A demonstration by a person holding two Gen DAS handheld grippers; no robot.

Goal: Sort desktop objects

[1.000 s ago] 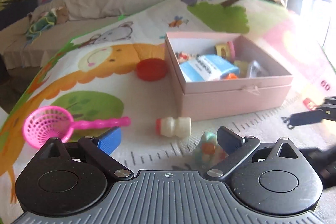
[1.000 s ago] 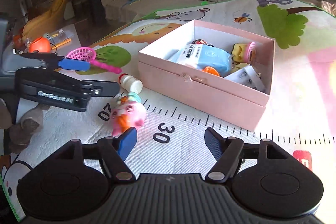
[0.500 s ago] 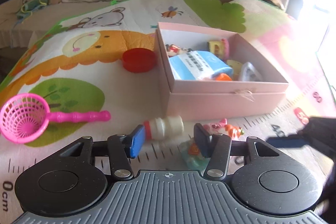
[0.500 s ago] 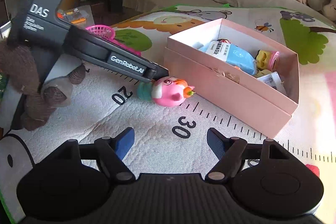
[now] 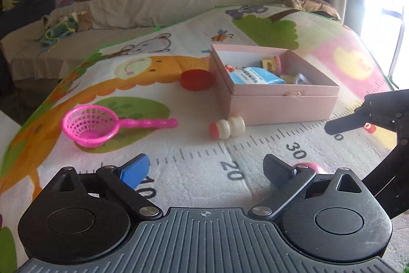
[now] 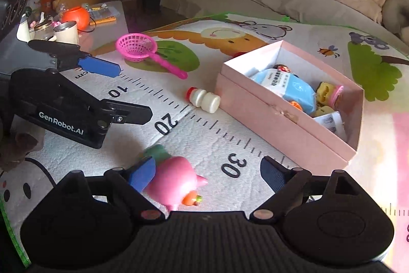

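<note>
since the pink pig toy (image 6: 176, 179) lies on the play mat (image 6: 209, 134) just inside your right gripper (image 6: 208, 174), touching its left blue pad, that hand is nearer; both claws are spread wide and hold nothing. the toy's long axis runs slantwise, green end away, snout towards you. it looks soft, rounded, squashy rubber. left gripper (image 5: 205, 169) hovers near the mat's front edge, pig just beside its right finger. small white bottle (image 5: 226, 128) lies on its side against the pink box (image 5: 281, 104), smooth hard plastic. pink strainer (image 5: 94, 125) sits toward the left edge.
</note>
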